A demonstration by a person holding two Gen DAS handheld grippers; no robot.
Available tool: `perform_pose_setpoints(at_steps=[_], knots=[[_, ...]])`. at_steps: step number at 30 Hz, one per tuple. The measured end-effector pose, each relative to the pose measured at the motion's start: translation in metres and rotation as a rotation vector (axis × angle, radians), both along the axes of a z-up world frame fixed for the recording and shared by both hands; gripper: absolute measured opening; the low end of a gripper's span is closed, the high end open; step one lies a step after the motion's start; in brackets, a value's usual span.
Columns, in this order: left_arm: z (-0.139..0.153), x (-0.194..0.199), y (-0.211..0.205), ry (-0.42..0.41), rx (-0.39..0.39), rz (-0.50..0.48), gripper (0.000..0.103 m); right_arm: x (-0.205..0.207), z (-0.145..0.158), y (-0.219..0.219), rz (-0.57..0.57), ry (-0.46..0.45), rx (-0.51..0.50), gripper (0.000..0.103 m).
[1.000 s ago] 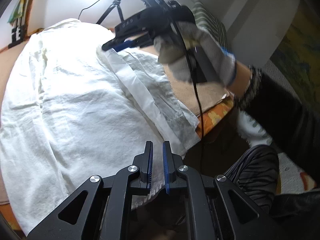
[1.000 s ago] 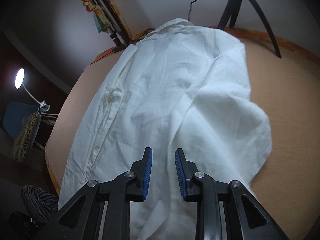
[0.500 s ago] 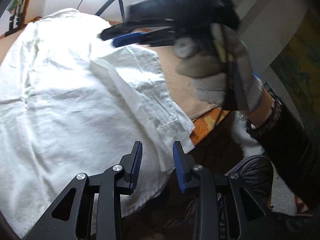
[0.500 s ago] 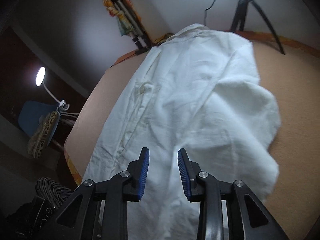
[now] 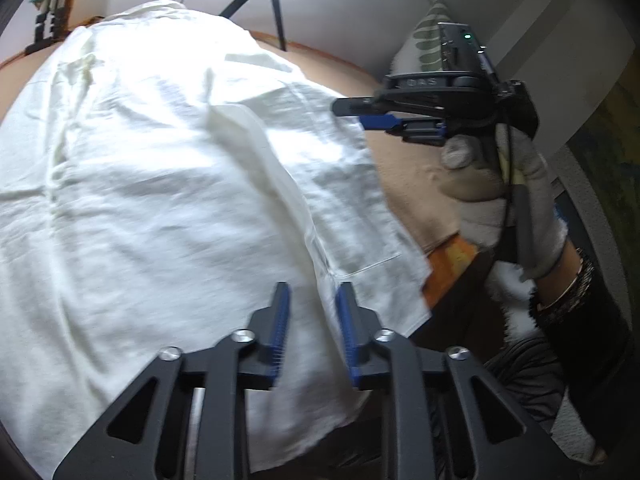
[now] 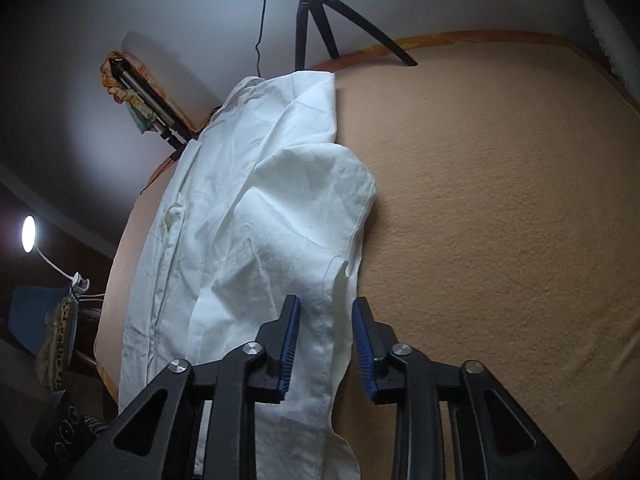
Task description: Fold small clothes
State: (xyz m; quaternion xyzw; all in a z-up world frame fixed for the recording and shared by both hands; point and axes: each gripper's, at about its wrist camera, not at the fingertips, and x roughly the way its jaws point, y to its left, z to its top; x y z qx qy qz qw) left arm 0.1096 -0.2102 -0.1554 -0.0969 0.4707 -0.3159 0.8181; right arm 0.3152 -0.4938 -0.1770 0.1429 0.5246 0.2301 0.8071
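Note:
A white button shirt lies spread on a tan table, one side panel folded over its middle. My left gripper is open and empty above the shirt's near hem by the table edge. My right gripper is open and empty above the shirt's right edge. It also shows in the left wrist view, held by a gloved hand to the right of the shirt, above the bare table.
A black tripod stands at the table's far edge. A second folded tripod lies at the far left. A lamp glows off the table's left. The table's orange edge is near my left gripper.
My left gripper has opened and let go of the shirt's hem. My right gripper has pulled back to the right, off the shirt. The folded panel now lies flat.

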Motion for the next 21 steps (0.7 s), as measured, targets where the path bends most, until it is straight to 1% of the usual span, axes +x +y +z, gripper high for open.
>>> perform_pose_setpoints(at_steps=[1,2,4,5,7,8,10,14,17,19,21], knots=[[-0.002,0.000,0.003,0.009,0.003,0.004,0.014,-0.001,0.000,0.002,0.017,-0.003,0.006,0.010],[-0.004,0.000,0.005,0.017,0.004,0.011,0.012,-0.002,0.000,0.004,0.028,-0.010,0.000,0.005],[-0.008,-0.003,0.010,0.019,0.006,0.017,0.009,-0.004,-0.001,0.005,0.022,-0.014,-0.047,0.005],[-0.009,-0.003,0.013,0.022,0.002,0.018,0.009,-0.004,-0.004,0.005,0.017,-0.006,-0.053,0.006],[-0.006,-0.003,0.016,0.027,-0.006,0.019,0.009,-0.007,-0.006,0.001,-0.001,0.007,-0.070,0.012],[-0.005,-0.003,0.016,0.029,-0.016,0.014,0.009,-0.010,-0.006,-0.002,0.000,0.012,-0.059,0.019],[-0.004,-0.003,0.014,0.034,-0.039,-0.005,0.009,-0.018,-0.001,-0.008,0.007,0.012,-0.003,0.031],[0.006,-0.003,0.013,0.036,-0.080,-0.008,0.009,-0.041,0.008,-0.015,0.038,-0.003,0.025,0.032],[0.012,-0.001,0.006,0.030,-0.090,-0.010,0.011,-0.058,-0.001,-0.015,0.067,0.028,0.040,0.030],[0.012,0.002,0.002,0.022,-0.085,-0.011,0.012,-0.066,-0.009,-0.010,0.092,0.035,0.022,0.028],[0.008,0.009,-0.003,0.046,-0.082,-0.011,0.012,-0.069,-0.015,-0.002,0.105,0.035,-0.005,0.024]])
